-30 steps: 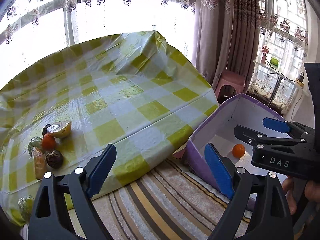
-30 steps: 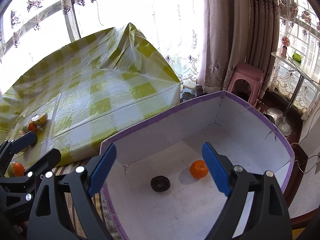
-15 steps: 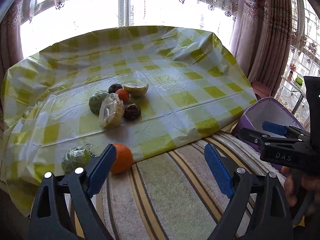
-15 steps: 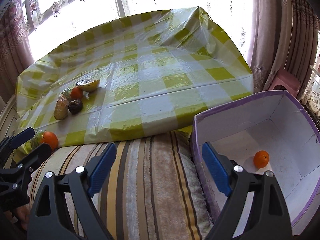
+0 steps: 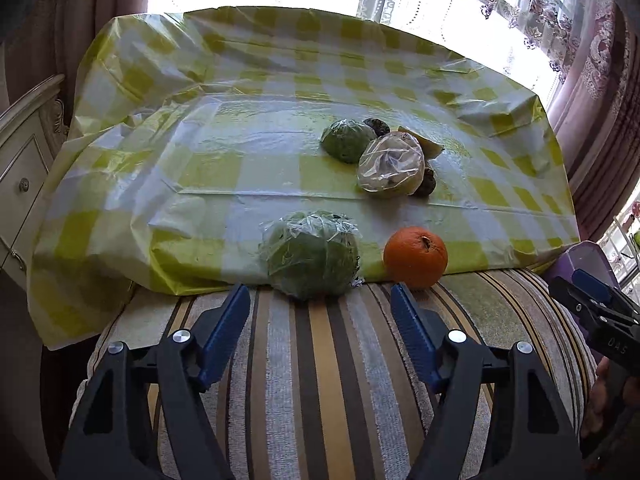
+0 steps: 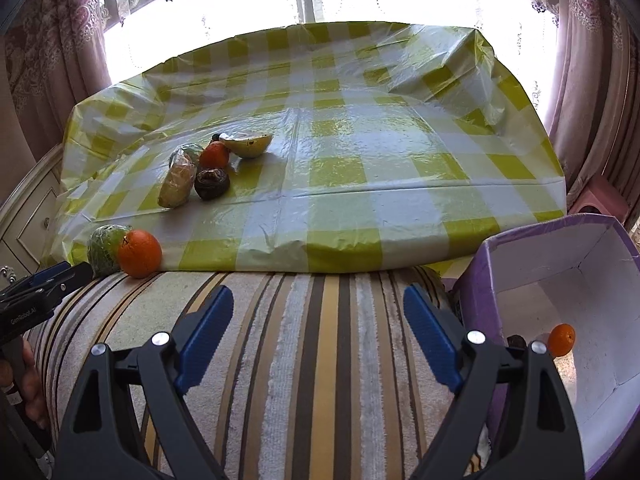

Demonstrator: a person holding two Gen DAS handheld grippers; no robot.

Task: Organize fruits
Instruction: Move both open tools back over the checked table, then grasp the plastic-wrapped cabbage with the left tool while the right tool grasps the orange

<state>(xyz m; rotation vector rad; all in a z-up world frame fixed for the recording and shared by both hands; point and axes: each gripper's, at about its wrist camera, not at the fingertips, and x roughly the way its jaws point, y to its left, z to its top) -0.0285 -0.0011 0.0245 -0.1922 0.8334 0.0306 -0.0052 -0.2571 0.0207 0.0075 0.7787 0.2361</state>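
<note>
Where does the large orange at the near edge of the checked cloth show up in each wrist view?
Left wrist: large orange right of centre, just right of the plastic-wrapped green fruit, above the left tool's right pad.
Right wrist: large orange at lower left, overlapping that wrapped green fruit on its right.
Shared landmark: the yellow checked cloth.

Three oranges (image 6: 139,253) show: two on the checked cloth (image 6: 360,168), one in the purple box (image 6: 592,264). Two plastic-wrapped green fruits (image 5: 312,254), one bagged yellowish fruit (image 5: 391,164), one yellow half (image 6: 246,144). Dark round fruits (image 6: 212,183) number perhaps three.
</note>
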